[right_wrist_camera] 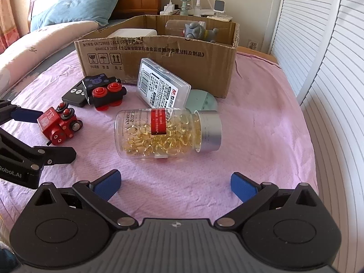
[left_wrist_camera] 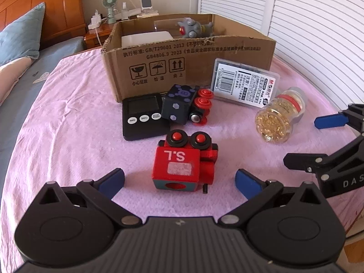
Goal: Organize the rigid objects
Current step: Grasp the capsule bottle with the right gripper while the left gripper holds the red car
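Note:
A red toy train block [left_wrist_camera: 184,165] marked "S.L" lies on the pink cloth just ahead of my open, empty left gripper [left_wrist_camera: 179,182]; it also shows in the right wrist view [right_wrist_camera: 59,126]. A clear bottle of yellow capsules [right_wrist_camera: 166,134] lies on its side in front of my open, empty right gripper [right_wrist_camera: 175,184]; it shows in the left wrist view too [left_wrist_camera: 279,116]. A black toy train [left_wrist_camera: 185,105], a black timer [left_wrist_camera: 143,118] and a clear plastic case [left_wrist_camera: 244,83] lie before an open cardboard box [left_wrist_camera: 188,68].
The box holds a grey toy figure [left_wrist_camera: 193,28] and a white container [left_wrist_camera: 145,37]. A pale green round object [right_wrist_camera: 201,101] lies behind the bottle. A pillow [right_wrist_camera: 75,6] and nightstand [left_wrist_camera: 100,31] with a small fan stand behind. Louvred doors [right_wrist_camera: 329,68] run along the right.

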### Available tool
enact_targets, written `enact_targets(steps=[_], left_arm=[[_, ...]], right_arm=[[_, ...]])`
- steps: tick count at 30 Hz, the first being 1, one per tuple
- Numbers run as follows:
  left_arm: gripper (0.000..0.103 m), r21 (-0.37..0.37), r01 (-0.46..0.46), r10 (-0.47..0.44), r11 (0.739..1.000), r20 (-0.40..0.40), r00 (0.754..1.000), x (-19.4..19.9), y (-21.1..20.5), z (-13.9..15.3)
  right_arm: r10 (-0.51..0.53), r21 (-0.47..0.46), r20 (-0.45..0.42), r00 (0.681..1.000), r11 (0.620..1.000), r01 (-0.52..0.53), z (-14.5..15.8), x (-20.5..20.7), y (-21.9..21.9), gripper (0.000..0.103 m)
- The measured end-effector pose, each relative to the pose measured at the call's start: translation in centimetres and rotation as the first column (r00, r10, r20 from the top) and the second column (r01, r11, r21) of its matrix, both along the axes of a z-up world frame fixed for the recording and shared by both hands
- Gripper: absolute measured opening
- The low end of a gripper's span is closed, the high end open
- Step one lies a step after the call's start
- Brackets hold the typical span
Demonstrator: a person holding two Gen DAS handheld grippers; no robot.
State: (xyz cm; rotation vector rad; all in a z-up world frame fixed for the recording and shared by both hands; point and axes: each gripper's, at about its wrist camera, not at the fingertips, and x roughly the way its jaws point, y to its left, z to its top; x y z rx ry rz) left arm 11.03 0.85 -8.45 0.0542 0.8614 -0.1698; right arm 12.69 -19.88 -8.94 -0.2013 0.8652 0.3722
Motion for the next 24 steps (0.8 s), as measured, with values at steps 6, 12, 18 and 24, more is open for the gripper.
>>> enact_targets(steps=[6,12,18,24], left_arm=[[0.081,-0.01,0.002,-0.002,1.0,0.023,1.0,-0.2,-0.1,0.4],[0.057,-0.012,0.027,-0.026,1.0,0.034,0.999,-0.1,-0.5,0.9],[0.05,-0.011,0.045,-0.045,0.999,0.036,0.998,0.0,-0.6,1.0],[0.05,-0.015,0.058,-0.057,0.998,0.033,0.998,0.2,-0.2,1.0]], right_arm=[[0.013,0.004,0.01,1.0,1.0,-0.013,-0.1,-0.1,-0.1,0.103],[0.024,0.007,0.014,1.0,1.0,-0.025,-0.1,0.0,-0.1,0.103],[0.016,0.016,-0.005,1.0,1.0,-0.016,0.5,0.6,-0.2,0.103],[0.074,0.055,0.008,0.997,0.996,-0.074,1.5,1.5,0.1,0.103]])
